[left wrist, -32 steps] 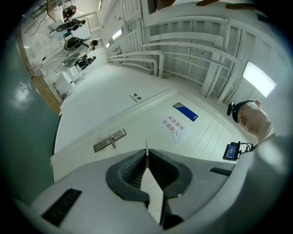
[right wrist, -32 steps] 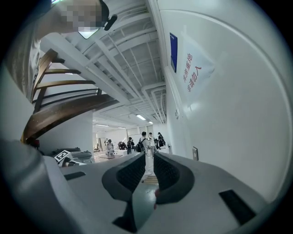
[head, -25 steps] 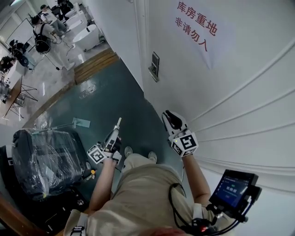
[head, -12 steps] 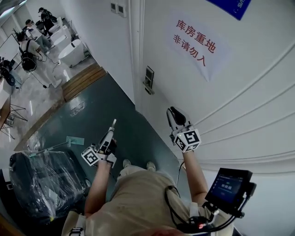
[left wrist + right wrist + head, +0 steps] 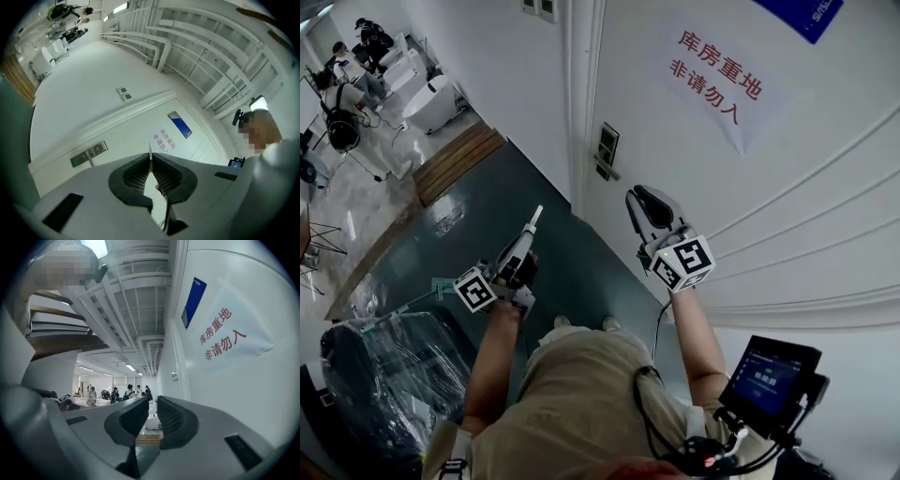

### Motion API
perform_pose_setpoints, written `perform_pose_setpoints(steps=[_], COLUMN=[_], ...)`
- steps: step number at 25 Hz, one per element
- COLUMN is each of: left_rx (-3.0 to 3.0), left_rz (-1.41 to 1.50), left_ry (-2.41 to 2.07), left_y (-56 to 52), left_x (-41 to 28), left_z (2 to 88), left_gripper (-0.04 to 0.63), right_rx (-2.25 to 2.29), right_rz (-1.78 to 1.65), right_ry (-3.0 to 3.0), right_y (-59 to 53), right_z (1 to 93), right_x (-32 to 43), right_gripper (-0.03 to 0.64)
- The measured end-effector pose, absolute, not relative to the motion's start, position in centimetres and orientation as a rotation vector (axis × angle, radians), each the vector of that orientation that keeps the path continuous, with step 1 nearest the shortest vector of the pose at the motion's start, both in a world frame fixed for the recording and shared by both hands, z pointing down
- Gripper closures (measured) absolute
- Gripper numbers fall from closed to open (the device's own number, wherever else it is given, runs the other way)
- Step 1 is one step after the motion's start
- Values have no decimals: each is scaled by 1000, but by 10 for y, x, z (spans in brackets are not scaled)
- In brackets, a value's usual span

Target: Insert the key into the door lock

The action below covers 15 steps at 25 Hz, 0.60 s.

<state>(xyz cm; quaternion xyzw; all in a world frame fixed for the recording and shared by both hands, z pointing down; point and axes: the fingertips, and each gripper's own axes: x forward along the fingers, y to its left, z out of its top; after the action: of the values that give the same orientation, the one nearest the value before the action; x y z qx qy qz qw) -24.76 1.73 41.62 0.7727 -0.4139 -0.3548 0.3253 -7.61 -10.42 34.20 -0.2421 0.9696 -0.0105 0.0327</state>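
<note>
Your left gripper (image 5: pixel 151 171) is clamped shut on the key (image 5: pixel 150 152), a thin blade held upright between the 2 pads and poking past them. It faces the white door (image 5: pixel 136 126); the door lock (image 5: pixel 89 153) sits left of the jaws, well apart from the key. Your right gripper (image 5: pixel 152 416) is empty, jaws a narrow gap apart beside the door.

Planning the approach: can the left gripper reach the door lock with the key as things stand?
Probably yes: the left gripper, shut on the key, has open air between it and the door lock; the right gripper stands off to the side.
</note>
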Motion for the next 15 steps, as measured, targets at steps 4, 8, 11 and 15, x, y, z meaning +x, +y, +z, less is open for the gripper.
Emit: perform_pose_setpoints(steps=[4,8,11,15], left_rx=[2025,2001,2026,2021], left_rz=[-919,-907,-887,-871], left_ry=[-1046,-1016,-999,-997], left_y=[14,20,20,-2], left_x=[-255,-263,-270,-276], left_z=[428,439,440,456], left_gripper=[560,560,560,560], right_rx=[-742,-759,-775,-802], right_rz=[-56,-98,-78,-100], right_ry=[3000,3014,3008,3006], right_y=[-95,-93,-95,-115], right_z=[359,378,379,401], right_x=[-104,-121,-128,-129], right_gripper=[571,571,571,571])
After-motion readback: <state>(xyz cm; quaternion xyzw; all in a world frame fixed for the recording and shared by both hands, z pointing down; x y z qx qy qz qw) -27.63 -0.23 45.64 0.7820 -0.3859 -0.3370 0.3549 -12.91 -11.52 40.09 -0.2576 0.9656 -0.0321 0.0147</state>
